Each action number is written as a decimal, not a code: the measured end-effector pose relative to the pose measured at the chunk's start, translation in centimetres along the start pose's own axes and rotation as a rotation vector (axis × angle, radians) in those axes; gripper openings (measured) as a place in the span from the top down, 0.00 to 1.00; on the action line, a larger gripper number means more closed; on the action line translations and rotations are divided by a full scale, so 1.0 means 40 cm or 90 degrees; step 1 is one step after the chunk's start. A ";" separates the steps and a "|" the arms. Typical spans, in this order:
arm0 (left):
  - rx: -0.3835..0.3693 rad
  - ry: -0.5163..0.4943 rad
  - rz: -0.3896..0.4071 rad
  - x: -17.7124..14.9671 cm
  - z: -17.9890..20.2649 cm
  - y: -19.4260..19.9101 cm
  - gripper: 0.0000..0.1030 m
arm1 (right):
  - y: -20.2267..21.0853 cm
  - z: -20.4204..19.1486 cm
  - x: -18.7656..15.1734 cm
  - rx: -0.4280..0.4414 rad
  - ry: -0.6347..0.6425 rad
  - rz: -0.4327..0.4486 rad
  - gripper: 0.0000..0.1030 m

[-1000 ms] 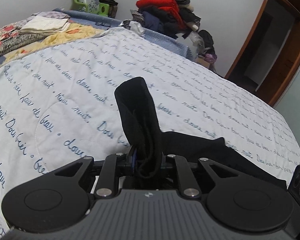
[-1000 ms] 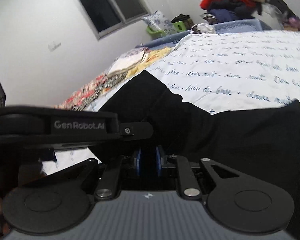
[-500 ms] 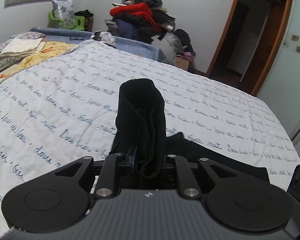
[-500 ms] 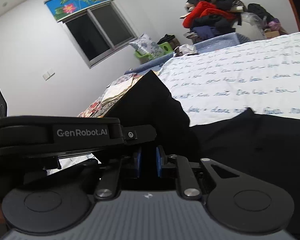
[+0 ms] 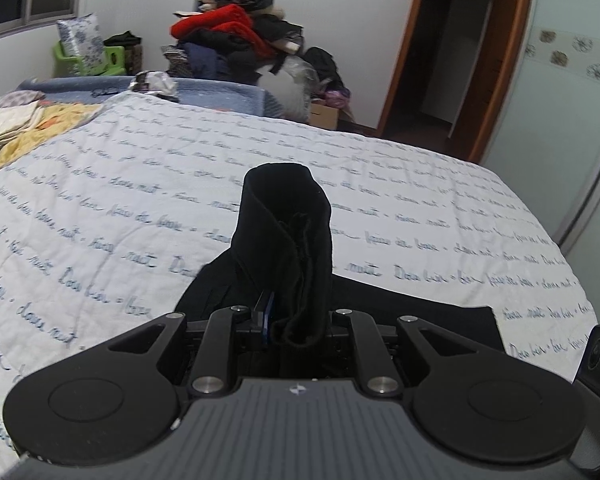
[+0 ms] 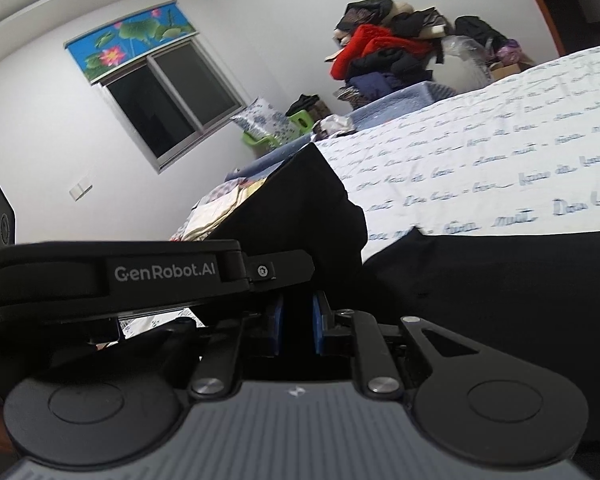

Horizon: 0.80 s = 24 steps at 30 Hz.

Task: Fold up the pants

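Two handheld grippers lift a pair of black pants (image 5: 288, 216) above a bed spread with a white quilt (image 5: 100, 184) printed in blue script. The left gripper (image 5: 290, 320) is clamped on a bunched fold of the dark cloth, which stands up in a thick roll past its fingers while the rest trails down onto the quilt. The right gripper (image 6: 298, 326) pinches another part of the pants (image 6: 300, 208) between its blue pads (image 6: 318, 328), the fabric rising in a taut peak ahead of it and spreading low to the right across the bed. Behind, a heap of clothes (image 5: 236, 44) with a red garment sits against the wall beside a wooden doorway (image 5: 432, 60)
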<state>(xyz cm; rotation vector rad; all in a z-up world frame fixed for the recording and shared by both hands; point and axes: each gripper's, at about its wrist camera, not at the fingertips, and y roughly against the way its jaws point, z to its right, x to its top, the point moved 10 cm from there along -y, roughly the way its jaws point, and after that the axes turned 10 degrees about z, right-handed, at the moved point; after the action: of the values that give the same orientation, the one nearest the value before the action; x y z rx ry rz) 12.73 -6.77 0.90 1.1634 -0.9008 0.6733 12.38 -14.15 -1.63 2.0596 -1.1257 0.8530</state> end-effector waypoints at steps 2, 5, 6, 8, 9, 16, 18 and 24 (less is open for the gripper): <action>-0.006 -0.014 -0.005 -0.008 0.035 -0.009 0.81 | 0.020 0.024 0.009 -0.010 -0.005 0.007 0.85; -0.015 -0.037 -0.010 -0.025 0.084 -0.024 0.80 | 0.045 0.059 0.018 -0.025 -0.013 0.015 0.85; -0.017 -0.042 -0.012 -0.029 0.100 -0.029 0.80 | 0.052 0.070 0.020 -0.030 -0.017 0.017 0.85; -0.022 -0.053 -0.015 -0.037 0.126 -0.039 0.79 | 0.066 0.090 0.023 -0.037 -0.027 0.022 0.85; -0.025 -0.057 -0.017 -0.042 0.139 -0.044 0.79 | 0.072 0.099 0.024 -0.041 -0.031 0.025 0.85; -0.046 -0.084 -0.031 -0.076 0.227 -0.061 0.79 | 0.116 0.165 0.024 -0.060 -0.059 0.040 0.85; -0.051 -0.091 -0.034 -0.080 0.248 -0.068 0.79 | 0.128 0.180 0.025 -0.065 -0.065 0.045 0.85; -0.062 -0.109 -0.041 -0.105 0.307 -0.086 0.78 | 0.158 0.230 0.028 -0.084 -0.080 0.055 0.85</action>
<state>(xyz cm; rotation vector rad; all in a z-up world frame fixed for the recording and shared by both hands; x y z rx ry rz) 10.56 -19.50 -2.76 1.1700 -1.0251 0.4776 9.53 -24.52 -4.80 1.9911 -1.3110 0.6781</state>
